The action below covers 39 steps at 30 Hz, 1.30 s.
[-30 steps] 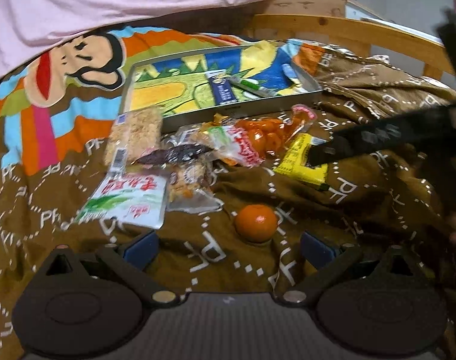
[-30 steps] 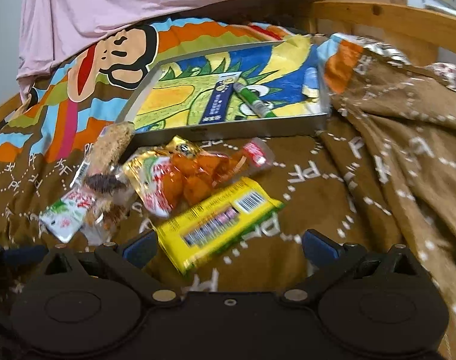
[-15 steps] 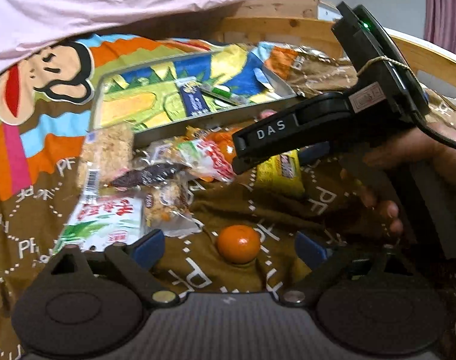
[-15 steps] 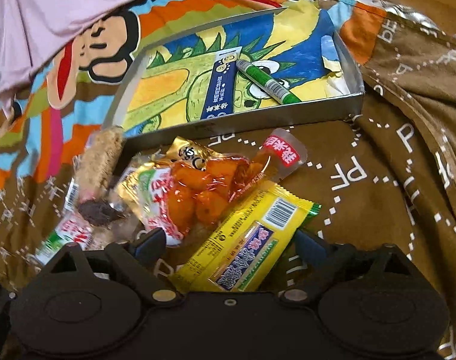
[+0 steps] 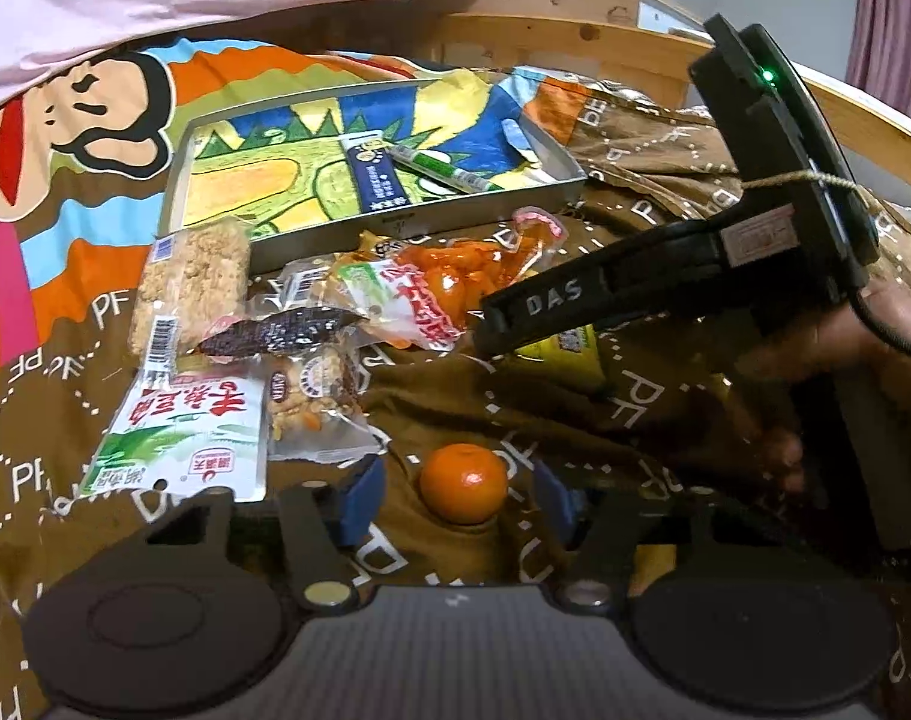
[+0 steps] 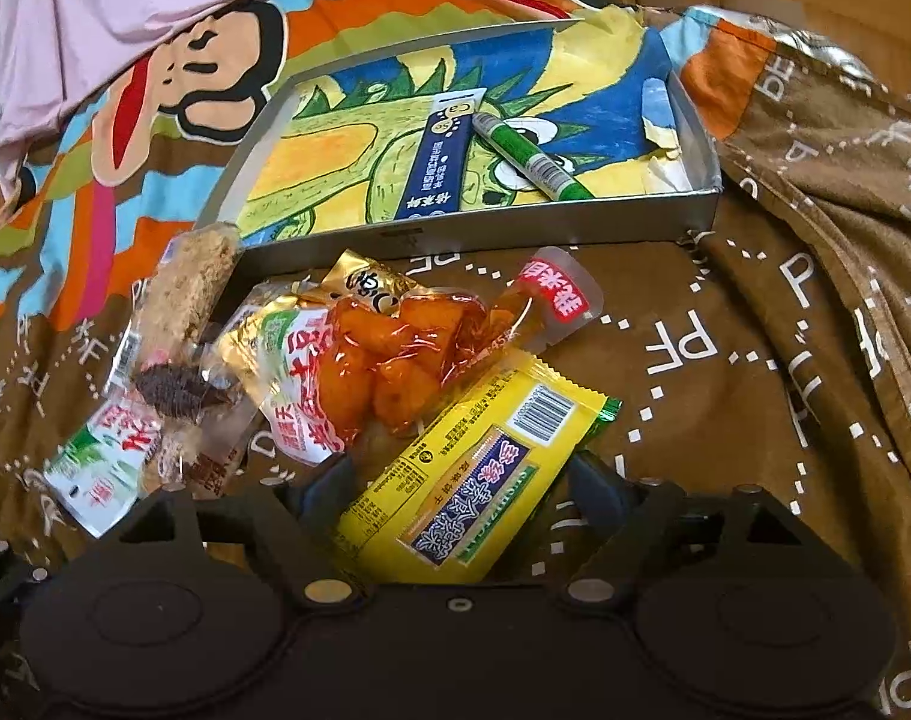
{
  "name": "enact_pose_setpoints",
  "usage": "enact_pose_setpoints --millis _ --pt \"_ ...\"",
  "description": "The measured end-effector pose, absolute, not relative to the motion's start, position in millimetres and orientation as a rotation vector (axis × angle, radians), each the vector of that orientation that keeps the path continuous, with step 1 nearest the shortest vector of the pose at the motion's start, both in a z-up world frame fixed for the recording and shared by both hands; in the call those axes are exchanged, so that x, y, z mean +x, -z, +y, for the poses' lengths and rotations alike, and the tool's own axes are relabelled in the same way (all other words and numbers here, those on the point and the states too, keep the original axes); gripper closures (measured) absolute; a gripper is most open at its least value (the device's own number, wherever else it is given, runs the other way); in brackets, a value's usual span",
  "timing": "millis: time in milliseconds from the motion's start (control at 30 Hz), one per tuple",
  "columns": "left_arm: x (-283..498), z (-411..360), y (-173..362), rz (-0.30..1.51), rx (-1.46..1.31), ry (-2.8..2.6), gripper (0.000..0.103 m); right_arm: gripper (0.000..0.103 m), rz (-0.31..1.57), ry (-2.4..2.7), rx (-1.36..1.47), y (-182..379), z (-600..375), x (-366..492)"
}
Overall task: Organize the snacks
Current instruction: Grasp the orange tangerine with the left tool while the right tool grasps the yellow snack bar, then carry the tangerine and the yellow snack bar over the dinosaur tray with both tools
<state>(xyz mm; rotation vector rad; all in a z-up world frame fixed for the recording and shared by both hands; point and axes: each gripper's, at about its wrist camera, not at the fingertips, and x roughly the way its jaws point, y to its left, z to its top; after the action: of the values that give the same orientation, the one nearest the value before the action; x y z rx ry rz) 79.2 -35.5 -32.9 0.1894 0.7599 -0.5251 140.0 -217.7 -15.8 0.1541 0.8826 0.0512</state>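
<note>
A brown printed blanket carries everything. At its far side sits a shallow metal tray, already holding a blue sachet and a green pen, with bare floor left toward its near-left corner. The snack pile lies just in front of the tray's near wall.

The right gripper has just been closing. A yellow packet lies between its fingers, long axis running up and right toward the tray's near-right corner. Whether the pads already press it is unclear. The way to the tray looks open over brown cloth.

The left gripper has also just been closing around a small orange, with slim gaps showing either side, so probably no contact yet. The right tool's body crosses its direct line to the tray.
</note>
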Motion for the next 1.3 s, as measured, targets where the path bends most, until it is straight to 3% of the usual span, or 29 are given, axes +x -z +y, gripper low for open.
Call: enact_pose_setpoints --millis 100,367,600,767,1000,1167,1300 --pt "81 -37 36 0.777 0.2 0.528 0.059 0.028 0.881 -0.067 0.148 15 -221 134" --pt "89 -33 39 0.845 0.114 0.494 0.066 0.033 0.897 -0.207 0.084 7 -230 105" --pt "88 -30 38 0.866 0.076 0.469 0.066 0.035 0.897 -0.309 -0.024 2 -230 78" --pt "88 -34 39 0.866 0.089 0.453 0.066 0.029 0.87 -0.26 0.014 2 -228 75" --pt "87 -37 41 0.87 0.102 0.442 0.066 0.029 0.828 -0.157 -0.04 14 -211 67" --pt "87 -37 41 0.872 0.096 0.433 0.066 0.042 0.797 -0.153 -0.058 17 -211 60" --pt "86 -37 39 0.877 0.083 0.423 0.067 0.044 0.79 -0.165 -0.045 15 -215 58"
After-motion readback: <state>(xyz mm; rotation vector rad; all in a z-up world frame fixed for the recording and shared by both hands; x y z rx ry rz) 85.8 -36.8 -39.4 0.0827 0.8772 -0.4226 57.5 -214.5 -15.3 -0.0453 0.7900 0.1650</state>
